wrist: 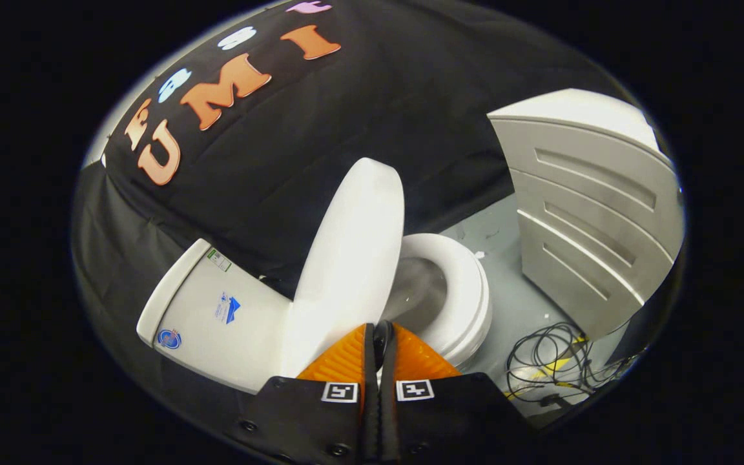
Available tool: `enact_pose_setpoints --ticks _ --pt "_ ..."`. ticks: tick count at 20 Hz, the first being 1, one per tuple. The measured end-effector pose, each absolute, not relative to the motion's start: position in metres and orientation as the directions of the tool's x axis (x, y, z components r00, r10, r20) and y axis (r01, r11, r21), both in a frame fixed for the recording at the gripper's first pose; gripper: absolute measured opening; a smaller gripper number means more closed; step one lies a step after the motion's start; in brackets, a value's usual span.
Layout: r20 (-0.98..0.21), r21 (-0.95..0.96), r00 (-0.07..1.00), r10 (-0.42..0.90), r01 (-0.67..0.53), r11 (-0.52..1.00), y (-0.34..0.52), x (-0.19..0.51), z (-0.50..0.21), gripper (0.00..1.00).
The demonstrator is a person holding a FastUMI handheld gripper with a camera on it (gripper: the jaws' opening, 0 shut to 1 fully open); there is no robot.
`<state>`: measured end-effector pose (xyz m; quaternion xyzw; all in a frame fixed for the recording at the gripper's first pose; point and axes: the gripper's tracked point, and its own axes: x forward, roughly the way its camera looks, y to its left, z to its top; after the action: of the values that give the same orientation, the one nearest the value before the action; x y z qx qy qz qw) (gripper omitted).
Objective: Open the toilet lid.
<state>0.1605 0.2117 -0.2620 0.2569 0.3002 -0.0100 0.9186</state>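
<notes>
A: Gripper view. The tongs (380,336) are sitting with their two fingers pressed almost together, just a thin slit showing between them. They seem to be gripping nothing; I can't tell whether the tips are touching the lid's edge.

B: And the toilet lid (352,248)?

A: It's standing raised just ahead of the fingertips, tilting back toward the tank (210,316), which lies beyond and to the left of the fingers. The seat (465,290) is lying down over the bowl, ahead and to the right of them.

B: So what am I watching for?

A: My read: the lid isn't yet leaning against the tank, so if the tongs are pulling away now it may be dropping back onto the seat. Pushing too hard could be slamming it into the tank instead.

B: Anything else nearby?

A: A white drawer cabinet (595,213) is standing well to the right, and a tangle of cables (549,361) is lying on the floor beside it. A wide swing right risks snagging them.
</notes>
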Motion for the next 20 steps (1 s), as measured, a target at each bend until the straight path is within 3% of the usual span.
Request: enact_pose_setpoints --ticks 20 --pt "-0.453 0.1 0.89 0.046 0.0 0.995 0.303 0.172 -0.155 0.08"
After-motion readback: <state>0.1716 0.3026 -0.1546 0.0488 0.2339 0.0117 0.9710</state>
